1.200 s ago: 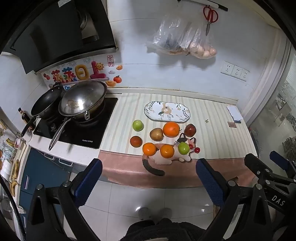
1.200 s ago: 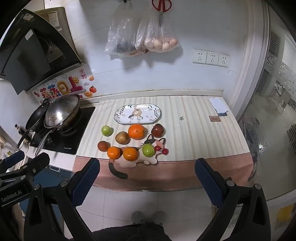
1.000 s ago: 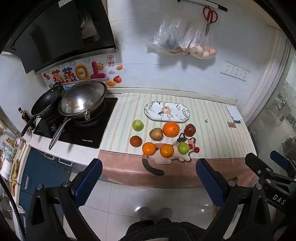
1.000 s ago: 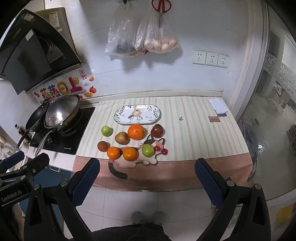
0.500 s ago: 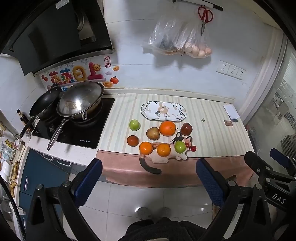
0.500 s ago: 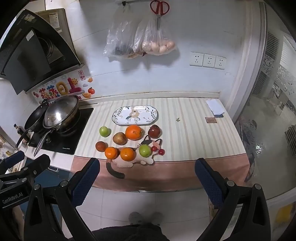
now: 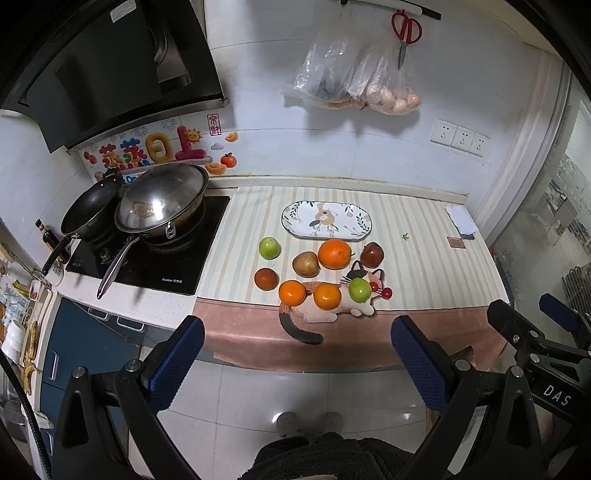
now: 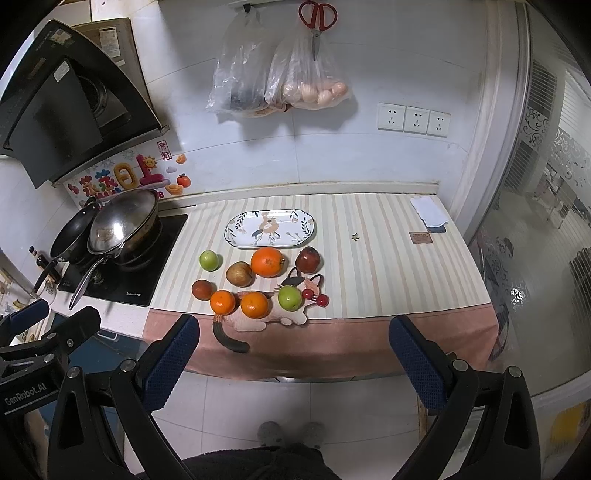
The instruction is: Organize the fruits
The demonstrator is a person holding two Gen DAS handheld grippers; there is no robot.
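Both grippers held above the floor in front of the counter, well short of the fruit. The left gripper (image 7: 297, 354) and the right gripper (image 8: 293, 352) each have their blue-padded fingers spread wide with nothing between them. The fruits lie in a cluster on the striped mat (image 8: 388, 266): a large orange (image 8: 267, 261) in the middle, a green apple (image 8: 209, 260) to its left, a brownish pear (image 8: 239, 273) touching the orange, a red apple (image 8: 308, 259) to its right, and a dark red fruit (image 8: 201, 289) at the lower left. Two small oranges (image 8: 222, 302) and a second green apple (image 8: 290, 297) rest on a cat-shaped mat (image 8: 280, 315) at the counter's front edge, beside small red cherries (image 8: 322, 301). The empty patterned oval plate (image 8: 236, 236) lies just behind the cluster. To the left stands a stove (image 8: 147, 273) bearing a steel wok (image 8: 123, 221) and a black pan (image 8: 72, 230). Plastic bags (image 8: 277, 81) and red scissors (image 8: 317, 16) hang on the wall above; a folded cloth (image 8: 430, 216) lies at the far right. The person's shoes (image 8: 290, 432) show on the tiled floor.
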